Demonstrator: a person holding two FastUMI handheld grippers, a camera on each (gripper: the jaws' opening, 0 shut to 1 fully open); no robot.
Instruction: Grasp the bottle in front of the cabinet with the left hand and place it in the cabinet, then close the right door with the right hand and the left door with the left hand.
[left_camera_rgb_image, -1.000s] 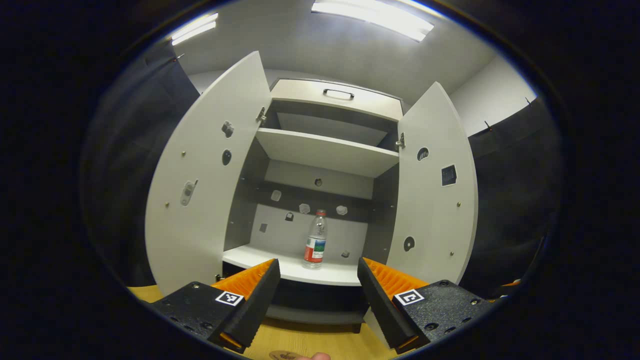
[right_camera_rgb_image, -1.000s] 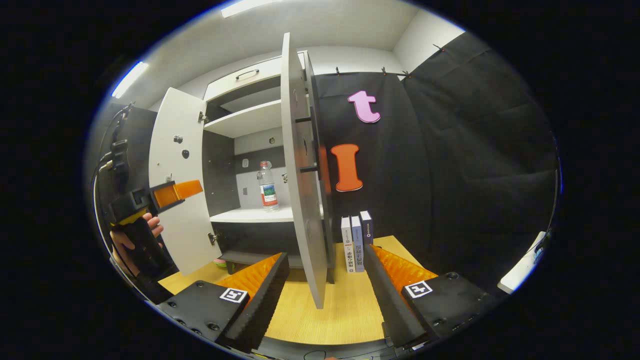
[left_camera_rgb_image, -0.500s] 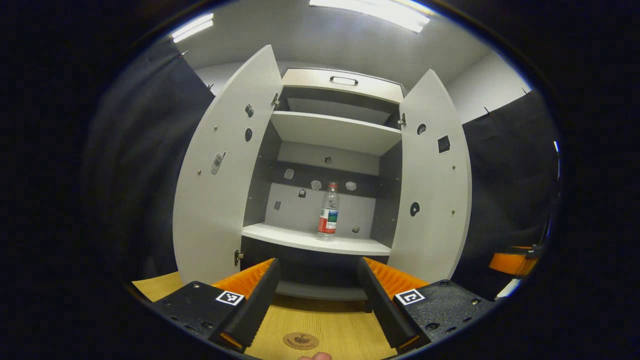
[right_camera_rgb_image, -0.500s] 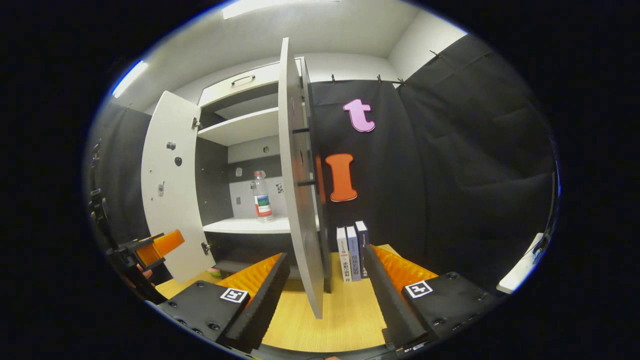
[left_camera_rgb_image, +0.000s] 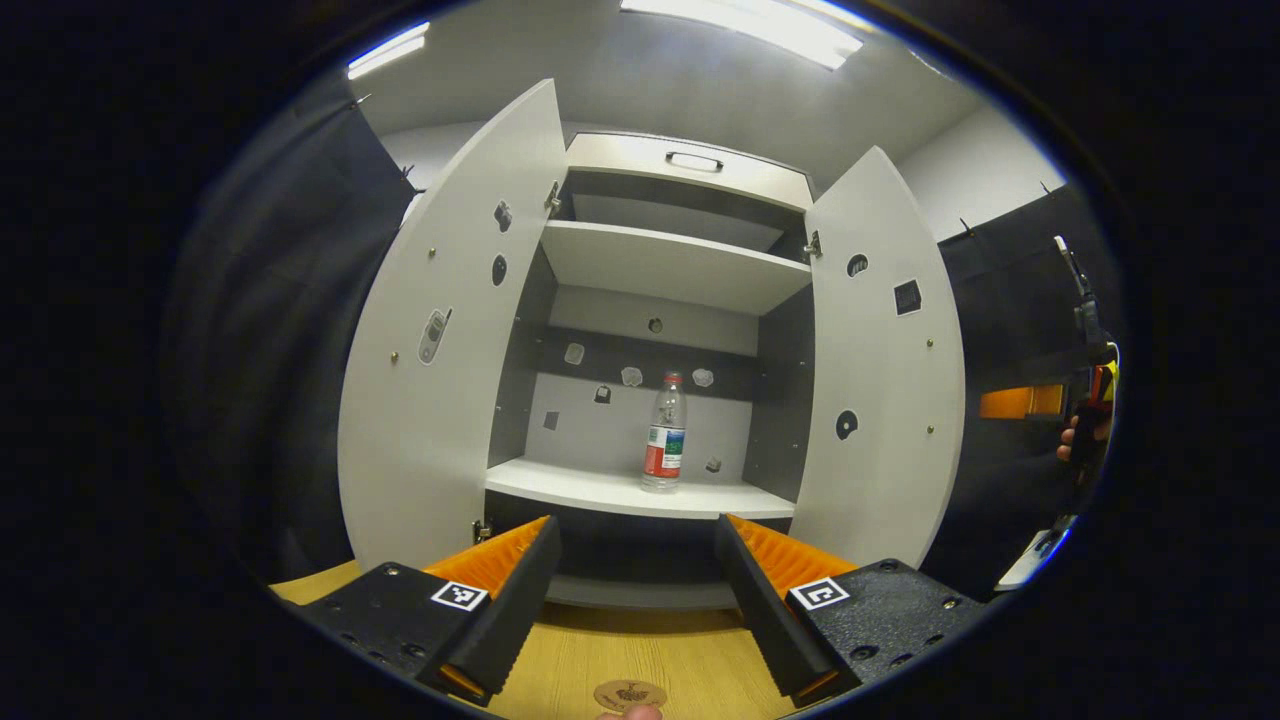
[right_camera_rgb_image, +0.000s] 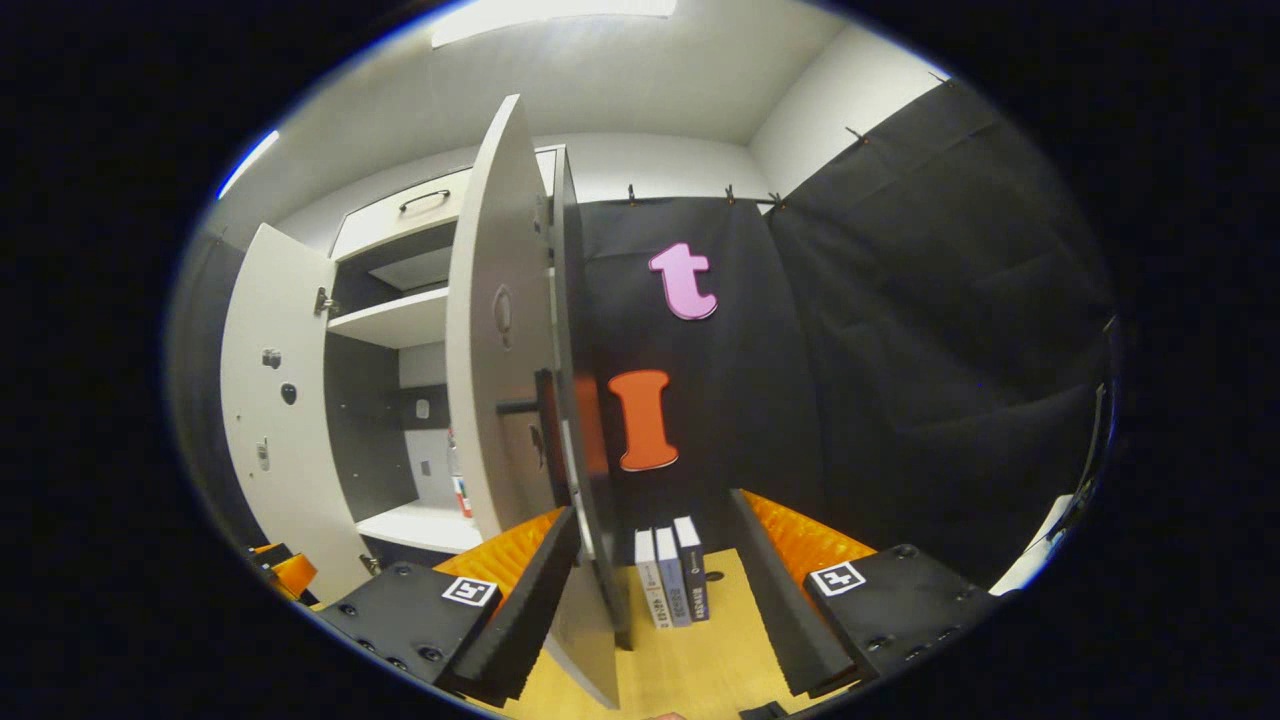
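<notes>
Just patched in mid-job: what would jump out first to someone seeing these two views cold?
The cabinet stands wide open, and a lone bottle sits upright on its lower shelf, between the left door and the right door. In the right gripper view, the right door's edge looms close, with the right gripper open beside it. Three books stand on the tabletop past that door.

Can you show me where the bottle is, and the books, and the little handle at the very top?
bottle (left_camera_rgb_image: 664, 447): left gripper view, on its label.
books (right_camera_rgb_image: 671, 582): right gripper view, on the middle book's spine.
top handle (left_camera_rgb_image: 694, 160): left gripper view, on the middle of its bar.
</notes>
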